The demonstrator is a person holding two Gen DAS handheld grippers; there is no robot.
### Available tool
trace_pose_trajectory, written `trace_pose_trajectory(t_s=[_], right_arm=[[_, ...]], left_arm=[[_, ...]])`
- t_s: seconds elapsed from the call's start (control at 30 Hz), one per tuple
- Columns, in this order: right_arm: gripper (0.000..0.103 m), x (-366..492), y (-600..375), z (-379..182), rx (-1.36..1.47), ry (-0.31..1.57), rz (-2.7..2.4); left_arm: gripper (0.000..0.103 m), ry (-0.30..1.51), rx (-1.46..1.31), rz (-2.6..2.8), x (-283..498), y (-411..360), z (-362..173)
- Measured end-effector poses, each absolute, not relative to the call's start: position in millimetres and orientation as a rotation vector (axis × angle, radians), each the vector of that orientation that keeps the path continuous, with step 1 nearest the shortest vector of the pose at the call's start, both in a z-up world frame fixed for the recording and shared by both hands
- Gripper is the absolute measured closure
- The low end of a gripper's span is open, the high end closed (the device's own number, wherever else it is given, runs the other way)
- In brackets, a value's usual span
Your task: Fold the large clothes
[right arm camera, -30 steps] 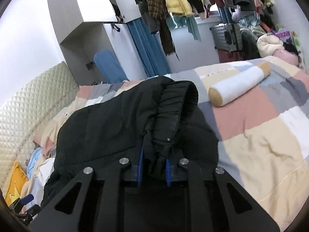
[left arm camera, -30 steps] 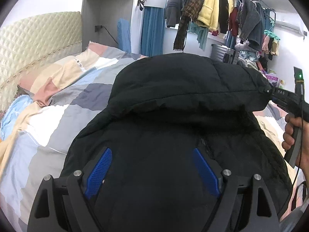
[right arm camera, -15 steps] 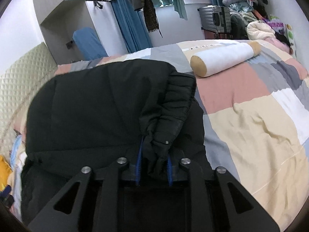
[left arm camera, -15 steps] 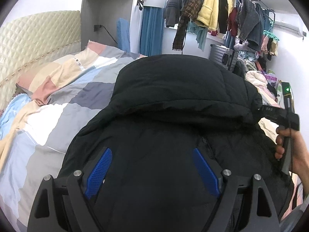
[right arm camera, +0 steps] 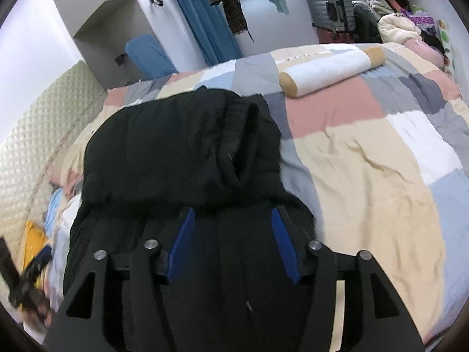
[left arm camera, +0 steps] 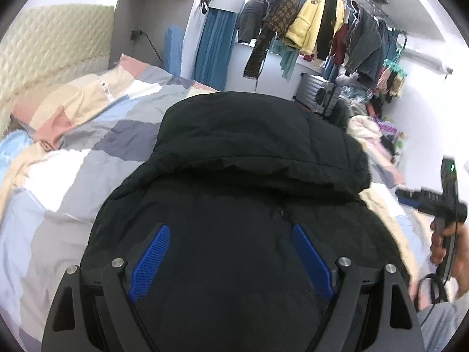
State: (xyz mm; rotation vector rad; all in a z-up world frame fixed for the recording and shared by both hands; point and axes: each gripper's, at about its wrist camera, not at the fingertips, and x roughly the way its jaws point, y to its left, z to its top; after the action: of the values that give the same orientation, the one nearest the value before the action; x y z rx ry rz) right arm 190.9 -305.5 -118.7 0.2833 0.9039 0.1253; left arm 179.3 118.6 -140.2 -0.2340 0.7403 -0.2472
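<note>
Since a second ago the right gripper (right arm camera: 231, 243) has let go of the black cuff it pinched; its fingers are opening, bare, with only jacket cloth lying beneath. The left gripper (left arm camera: 231, 261) hangs wide open, holding nothing. One black padded jacket (left arm camera: 258, 158) lies on the bed (right arm camera: 366, 152), its long axis running away from both sets of fingers toward the far edge, the sleeve (right arm camera: 246, 135) folded along its right side. The left seems nearer the body. One white bolster (right arm camera: 331, 69) lies by the far edge.
</note>
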Motion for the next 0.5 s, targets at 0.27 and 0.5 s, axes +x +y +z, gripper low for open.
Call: trace_pose_trajectory(t_s=[0.27,0.5], right_arm=[[0.042,131.8,-343.6,-116.5,0.335,1.009,0.204],[0.036,113.0,-361.4,-149.2,0.378,1.149,0.279]], left_arm=[[0.017,0.760,-0.380,-0.262,152.0,150.3,-143.0],[0.017,0.802,-0.417,-0.230,143.0,166.8,-142.4]])
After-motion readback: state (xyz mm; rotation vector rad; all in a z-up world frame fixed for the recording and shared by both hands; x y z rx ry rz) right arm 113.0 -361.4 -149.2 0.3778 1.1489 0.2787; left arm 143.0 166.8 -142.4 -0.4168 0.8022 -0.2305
